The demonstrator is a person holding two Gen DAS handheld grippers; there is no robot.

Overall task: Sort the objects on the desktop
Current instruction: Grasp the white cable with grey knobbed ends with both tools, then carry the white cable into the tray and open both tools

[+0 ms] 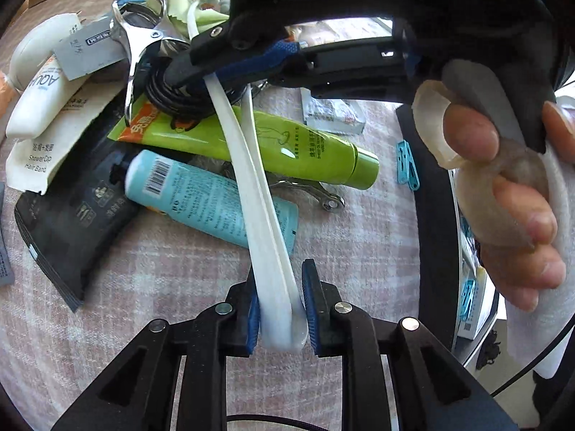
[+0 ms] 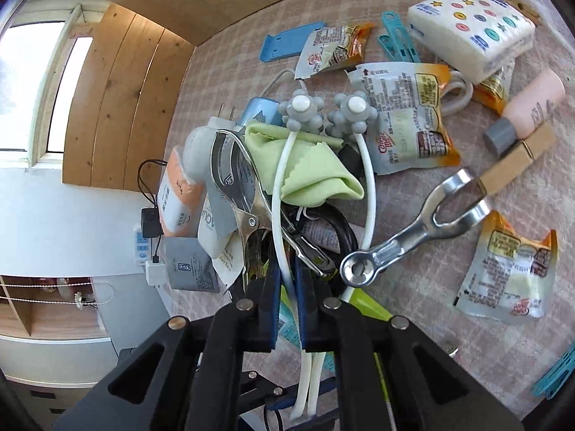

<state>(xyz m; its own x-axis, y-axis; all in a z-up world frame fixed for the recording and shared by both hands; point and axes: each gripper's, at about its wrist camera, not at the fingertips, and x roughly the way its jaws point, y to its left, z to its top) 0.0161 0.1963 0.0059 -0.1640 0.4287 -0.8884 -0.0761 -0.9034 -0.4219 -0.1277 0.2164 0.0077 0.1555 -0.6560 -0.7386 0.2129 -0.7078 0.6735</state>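
Observation:
A white two-pronged massager (image 1: pixel 251 186) with two grey knobbed roller heads (image 2: pixel 300 107) lies over a heap of toiletries. My left gripper (image 1: pixel 281 294) is shut on its joined handle end, with the blue pads (image 1: pixel 312 305) against both sides. My right gripper (image 2: pixel 287 283) is shut on one thin white prong further up. In the left wrist view the right gripper (image 1: pixel 196 68) reaches in from the top right, and a person's hand (image 1: pixel 503 179) is wrapped around it. The other prong (image 2: pixel 368 186) runs free beside the right gripper's fingers.
Under the massager lie a green tube (image 1: pixel 305 143), a light blue tube (image 1: pixel 201 194), a black packet (image 1: pixel 72 222), a coiled black cable (image 1: pixel 169 100) and a steel clip (image 2: pixel 233 186). A green cloth (image 2: pixel 312 168), steel clamp (image 2: pixel 413 237), sachets (image 2: pixel 406 125) and tissue pack (image 2: pixel 470 25) crowd the pink checked tablecloth (image 1: pixel 179 269).

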